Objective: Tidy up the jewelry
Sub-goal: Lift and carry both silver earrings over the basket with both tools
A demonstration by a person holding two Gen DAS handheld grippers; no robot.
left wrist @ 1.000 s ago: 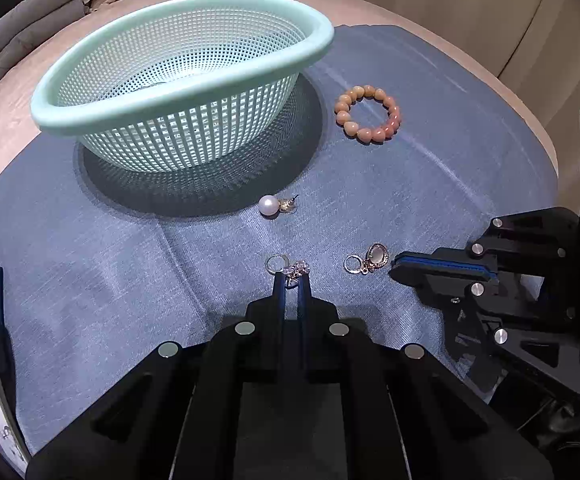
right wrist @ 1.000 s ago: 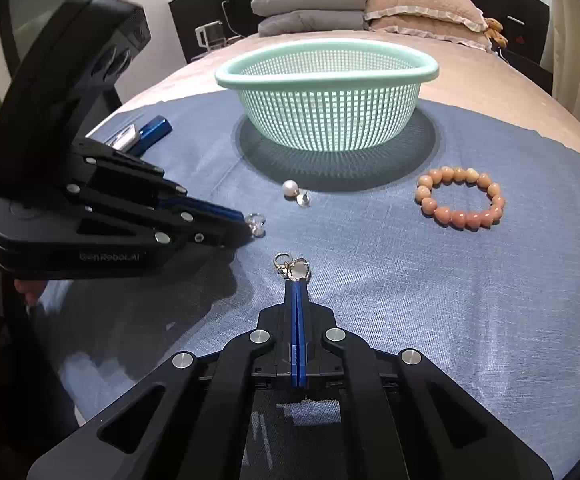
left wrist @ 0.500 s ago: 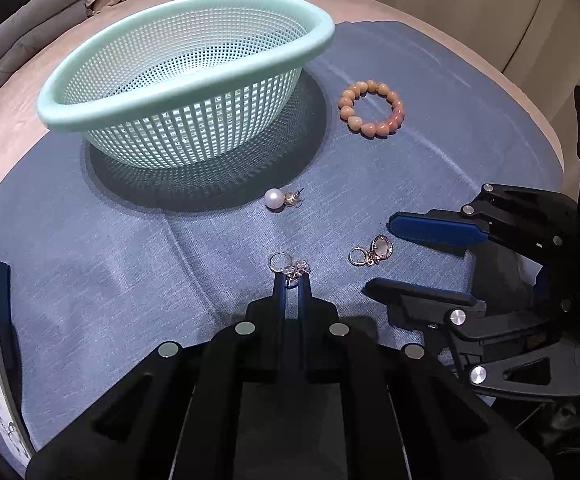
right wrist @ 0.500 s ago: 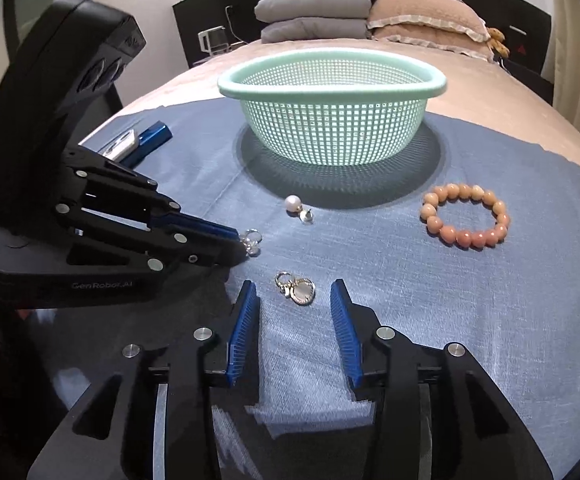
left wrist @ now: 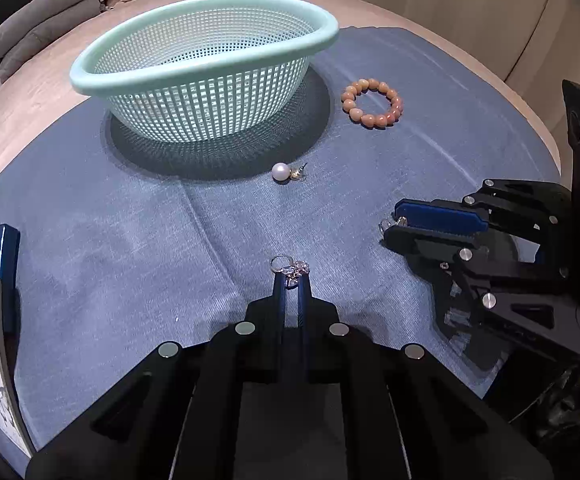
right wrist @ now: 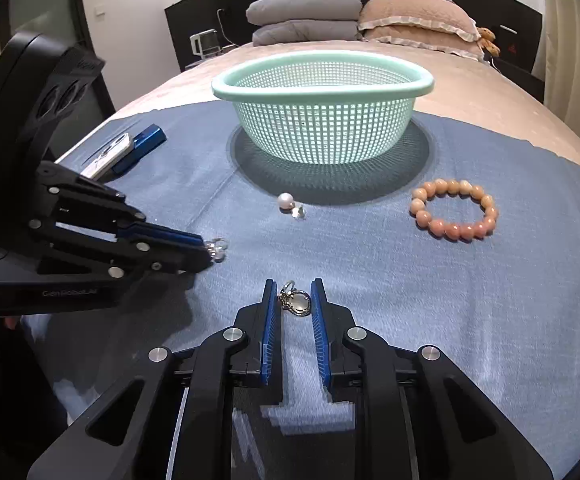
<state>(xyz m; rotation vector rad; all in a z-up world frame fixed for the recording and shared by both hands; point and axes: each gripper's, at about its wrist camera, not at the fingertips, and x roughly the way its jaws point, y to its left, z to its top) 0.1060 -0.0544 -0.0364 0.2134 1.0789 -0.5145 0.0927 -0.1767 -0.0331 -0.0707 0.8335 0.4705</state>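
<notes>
Right now the left tongs [left wrist: 291, 278] are clenched on a small ring-and-crystal earring [left wrist: 290, 269], nipped at the very tips above the blue cloth [left wrist: 130, 240] spread on the bed. Right tongs [right wrist: 293, 300] stand just beside them, jaws closing around an oval-drop earring [right wrist: 296, 301] that lies on the cloth between the blue pads [right wrist: 270, 328]; a narrow gap on each side, pads not pressing it. Pearl earring [right wrist: 286, 201] lies farther off, near the shadow edge of the mint mesh basket [right wrist: 322, 80]. Bead bracelet [right wrist: 453, 210] sits to the right of the basket, well apart from both tongs. Blue box [right wrist: 146, 140] and a phone [right wrist: 108, 156] rest at the cloth's left edge. Nothing lies between the tongs and the basket but the pearl earring.
</notes>
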